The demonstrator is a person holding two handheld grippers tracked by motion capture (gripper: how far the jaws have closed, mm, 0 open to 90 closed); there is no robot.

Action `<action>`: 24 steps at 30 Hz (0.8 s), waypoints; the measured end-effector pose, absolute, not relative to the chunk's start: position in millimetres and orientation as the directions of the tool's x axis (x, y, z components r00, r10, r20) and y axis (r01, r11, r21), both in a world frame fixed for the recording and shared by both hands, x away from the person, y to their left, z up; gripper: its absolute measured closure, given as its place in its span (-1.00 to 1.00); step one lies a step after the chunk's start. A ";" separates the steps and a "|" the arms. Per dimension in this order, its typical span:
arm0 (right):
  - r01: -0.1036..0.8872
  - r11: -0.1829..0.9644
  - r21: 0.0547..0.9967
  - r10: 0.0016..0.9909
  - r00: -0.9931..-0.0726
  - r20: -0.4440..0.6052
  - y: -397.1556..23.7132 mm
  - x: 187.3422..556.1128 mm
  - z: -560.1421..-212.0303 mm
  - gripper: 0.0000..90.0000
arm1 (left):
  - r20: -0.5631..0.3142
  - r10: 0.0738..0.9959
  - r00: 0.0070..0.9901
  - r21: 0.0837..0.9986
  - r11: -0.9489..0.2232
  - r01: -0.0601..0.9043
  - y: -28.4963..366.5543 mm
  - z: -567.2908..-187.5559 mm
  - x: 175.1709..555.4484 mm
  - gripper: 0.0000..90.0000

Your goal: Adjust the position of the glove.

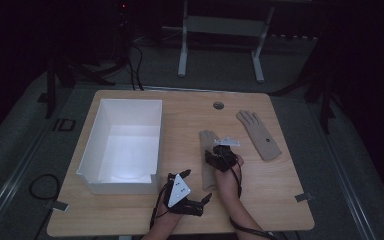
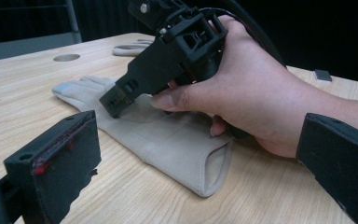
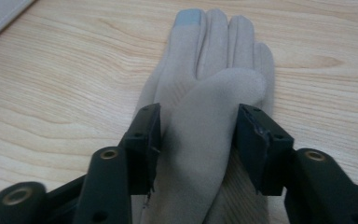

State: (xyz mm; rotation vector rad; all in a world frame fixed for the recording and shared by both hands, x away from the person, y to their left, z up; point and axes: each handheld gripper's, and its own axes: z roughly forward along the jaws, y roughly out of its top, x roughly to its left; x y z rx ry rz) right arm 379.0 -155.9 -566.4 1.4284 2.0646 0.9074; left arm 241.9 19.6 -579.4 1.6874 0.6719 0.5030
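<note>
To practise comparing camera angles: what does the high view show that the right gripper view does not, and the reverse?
High view: a white box, a second glove near the table's far right, and the left gripper near the front edge. Right gripper view: the right gripper with its jaws open either side of the near glove's thumb, and a blue-grey fingertip patch. Both: that glove on the wooden table.

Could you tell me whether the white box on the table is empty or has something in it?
Empty. In the high view the white box stands open-topped and its bare white floor shows; both gloves lie outside it on the table.
</note>
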 end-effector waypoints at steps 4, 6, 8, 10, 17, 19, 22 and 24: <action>0.630 0.232 0.741 0.927 -0.375 0.028 -160.0 379.9 -559.9 0.06 | -0.025 0.673 0.739 0.976 -0.144 0.165 19.2 -579.3 241.7 -1.00; 0.616 0.246 0.748 0.920 -0.391 0.020 -163.2 379.5 -554.5 0.05 | -0.022 0.673 0.739 0.976 -0.147 0.163 19.1 -579.3 241.8 -1.00; 0.605 0.243 0.759 0.913 -0.407 0.032 -168.7 379.1 -547.0 0.04 | -0.021 0.673 0.739 0.975 -0.148 0.163 19.0 -579.3 241.8 -1.00; 0.586 0.253 0.770 0.907 -0.421 0.022 -174.4 379.2 -538.9 0.04 | -0.021 0.674 0.739 0.975 -0.148 0.163 18.8 -579.3 241.6 -1.00; 0.537 0.294 0.791 0.892 -0.451 -0.025 -205.4 387.8 -511.4 0.06 | -0.025 0.673 0.739 0.975 -0.146 0.166 19.0 -579.3 241.9 -1.00; 0.533 0.291 0.794 0.893 -0.449 -0.026 -214.0 390.5 -507.3 0.05 | -0.024 0.673 0.740 0.975 -0.147 0.166 19.0 -579.3 242.0 -1.00; 0.529 0.286 0.799 0.892 -0.452 -0.020 -228.2 394.0 -502.5 -0.01 | -0.027 0.673 0.739 0.975 -0.144 0.168 19.0 -579.3 242.1 -1.00; 0.525 0.287 0.801 0.893 -0.450 -0.024 -238.3 396.6 -500.3 0.02 | -0.029 0.673 0.739 0.975 -0.143 0.169 19.0 -579.3 242.3 -1.00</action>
